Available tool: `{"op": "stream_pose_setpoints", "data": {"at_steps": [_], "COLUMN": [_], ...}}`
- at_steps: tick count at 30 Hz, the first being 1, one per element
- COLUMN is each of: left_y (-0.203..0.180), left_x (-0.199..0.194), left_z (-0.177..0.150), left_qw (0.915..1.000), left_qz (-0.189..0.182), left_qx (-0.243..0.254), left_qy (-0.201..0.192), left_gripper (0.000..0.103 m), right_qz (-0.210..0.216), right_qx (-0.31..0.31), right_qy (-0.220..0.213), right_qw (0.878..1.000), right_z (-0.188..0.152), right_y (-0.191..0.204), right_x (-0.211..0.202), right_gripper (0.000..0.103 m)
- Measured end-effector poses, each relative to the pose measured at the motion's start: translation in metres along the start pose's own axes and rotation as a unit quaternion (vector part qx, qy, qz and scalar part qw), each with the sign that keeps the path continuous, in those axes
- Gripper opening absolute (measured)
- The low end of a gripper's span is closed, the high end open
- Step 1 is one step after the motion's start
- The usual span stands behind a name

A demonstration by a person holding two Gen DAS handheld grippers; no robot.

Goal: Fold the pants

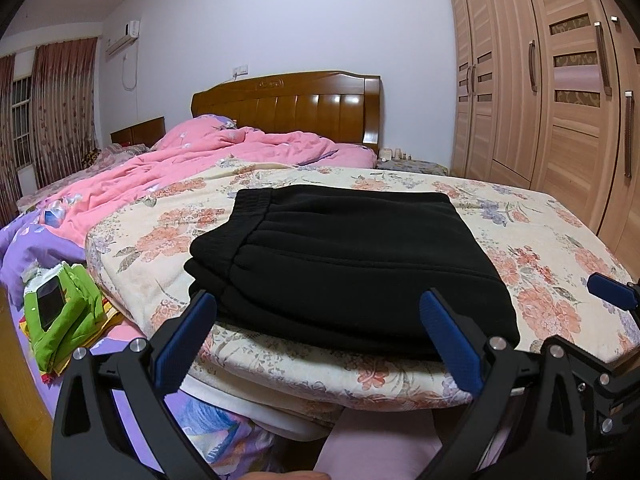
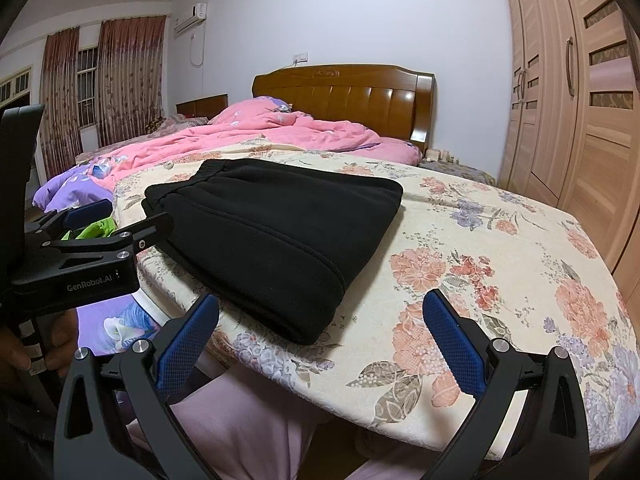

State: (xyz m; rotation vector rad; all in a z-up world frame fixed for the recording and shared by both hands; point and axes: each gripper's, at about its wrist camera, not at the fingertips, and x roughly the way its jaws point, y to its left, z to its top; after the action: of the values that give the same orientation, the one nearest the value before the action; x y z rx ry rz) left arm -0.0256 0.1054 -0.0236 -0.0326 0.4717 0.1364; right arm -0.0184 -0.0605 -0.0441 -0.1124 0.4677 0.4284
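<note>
The black pants (image 1: 344, 264) lie folded in a thick rectangular stack on the floral blanket (image 1: 540, 240), waistband at the far left. They also show in the right wrist view (image 2: 272, 232). My left gripper (image 1: 320, 312) is open and empty, just short of the stack's near edge; it also shows in the right wrist view (image 2: 120, 220). My right gripper (image 2: 320, 312) is open and empty, at the near edge of the blanket (image 2: 480, 264), to the right of the stack. One of its fingertips (image 1: 608, 288) shows at the right in the left wrist view.
A rumpled pink quilt (image 1: 168, 172) and wooden headboard (image 1: 288, 104) lie beyond. A wardrobe (image 1: 552, 92) stands on the right. A green bundle holding a phone (image 1: 60, 312) lies at the left on purple bedding. A person's pink-clad legs (image 2: 248, 428) are below the blanket's edge.
</note>
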Motion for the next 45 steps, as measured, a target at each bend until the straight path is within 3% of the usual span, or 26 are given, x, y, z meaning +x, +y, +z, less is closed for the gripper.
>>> {"op": "stream_pose_setpoints", "data": {"at_steps": [40,45], "left_y": [-0.0013,0.0000], "left_x": [-0.0022,-0.0033], "left_z": [0.0001,-0.0013], "left_qw": [0.9999,0.9998], "left_qz": [0.001,0.016], "left_qx": [0.009,0.008], "left_qy": [-0.006,-0.010], "left_gripper": [0.101,0.101], "right_qz": [0.003,0.004], "right_qx": [0.000,0.000], "right_qy": [0.003,0.003], "right_qw": [1.000,1.000], "right_z": [-0.0009,-0.0009], "right_y": [0.0000,-0.0007], "right_x": [-0.0014,-0.0015], "right_gripper": [0.099,0.099]}}
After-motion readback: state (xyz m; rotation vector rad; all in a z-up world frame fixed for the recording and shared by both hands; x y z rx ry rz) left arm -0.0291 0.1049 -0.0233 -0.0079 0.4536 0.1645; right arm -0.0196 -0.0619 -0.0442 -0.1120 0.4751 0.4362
